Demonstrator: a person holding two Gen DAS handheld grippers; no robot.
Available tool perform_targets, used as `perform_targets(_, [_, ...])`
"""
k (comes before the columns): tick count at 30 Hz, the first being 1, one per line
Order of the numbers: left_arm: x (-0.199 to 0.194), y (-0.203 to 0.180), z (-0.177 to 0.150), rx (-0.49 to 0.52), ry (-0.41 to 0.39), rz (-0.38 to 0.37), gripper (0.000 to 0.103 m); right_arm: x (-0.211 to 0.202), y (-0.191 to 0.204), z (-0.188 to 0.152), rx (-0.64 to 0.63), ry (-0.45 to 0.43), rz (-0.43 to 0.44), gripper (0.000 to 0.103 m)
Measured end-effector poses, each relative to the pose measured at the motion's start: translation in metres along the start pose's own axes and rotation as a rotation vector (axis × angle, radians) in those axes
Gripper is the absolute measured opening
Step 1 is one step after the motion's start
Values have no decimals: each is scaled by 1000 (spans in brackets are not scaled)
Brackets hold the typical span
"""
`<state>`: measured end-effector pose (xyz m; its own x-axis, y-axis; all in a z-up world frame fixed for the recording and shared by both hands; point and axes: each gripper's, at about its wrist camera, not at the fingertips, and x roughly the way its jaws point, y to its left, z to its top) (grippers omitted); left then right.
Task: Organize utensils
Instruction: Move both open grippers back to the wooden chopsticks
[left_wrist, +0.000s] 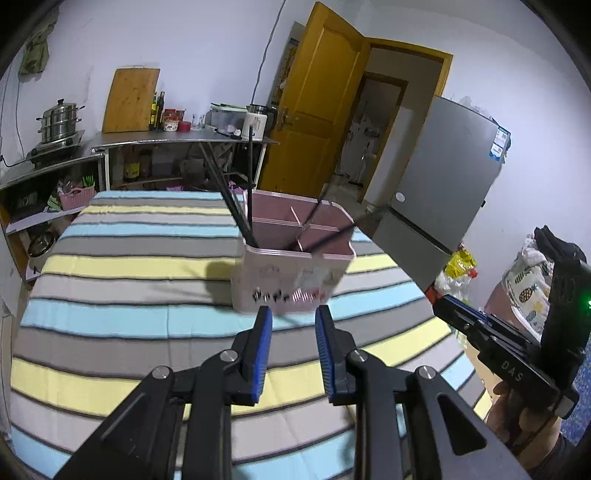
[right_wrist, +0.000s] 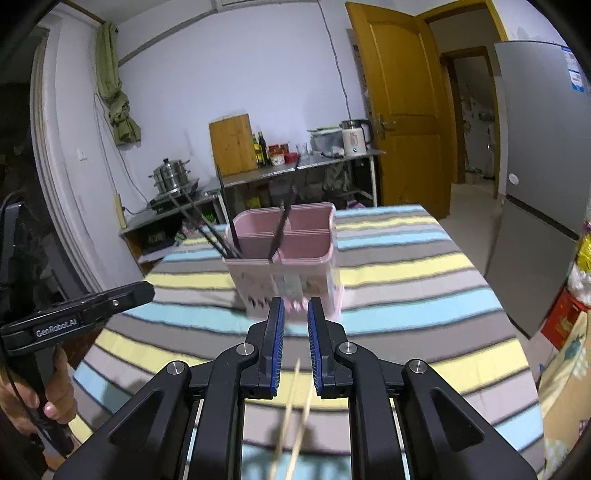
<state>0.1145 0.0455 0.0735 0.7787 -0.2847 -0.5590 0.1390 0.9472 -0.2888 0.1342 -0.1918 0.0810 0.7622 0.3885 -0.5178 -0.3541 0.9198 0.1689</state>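
Note:
A pink utensil holder (left_wrist: 295, 273) with several compartments stands on the striped tablecloth (left_wrist: 129, 266). Black chopsticks (left_wrist: 229, 192) lean out of its left compartment and dark utensils (left_wrist: 325, 236) lean from the right one. My left gripper (left_wrist: 293, 314) is open and empty just in front of the holder. In the right wrist view the holder (right_wrist: 288, 258) stands ahead of my right gripper (right_wrist: 295, 306), which is open. Two pale wooden chopsticks (right_wrist: 291, 413) lie on the cloth under the right gripper. The right gripper also shows in the left wrist view (left_wrist: 495, 343).
A steel counter (left_wrist: 177, 138) at the back holds a cutting board (left_wrist: 131, 99), bottles, jars and a kettle (left_wrist: 255, 123). A steamer pot (left_wrist: 59, 123) sits on a stove at left. A grey fridge (left_wrist: 443, 184) and an orange door (left_wrist: 317, 99) stand to the right.

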Motion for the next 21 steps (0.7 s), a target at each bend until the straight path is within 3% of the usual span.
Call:
perform_targets(11, [-5,-8,-44,-19,38,1,25,-8,-7,-41,14,56,-13,13])
perform_targets(21, [9,-9,-62,-29,82,10,25,3,-12,-65,34,111,-10,13])
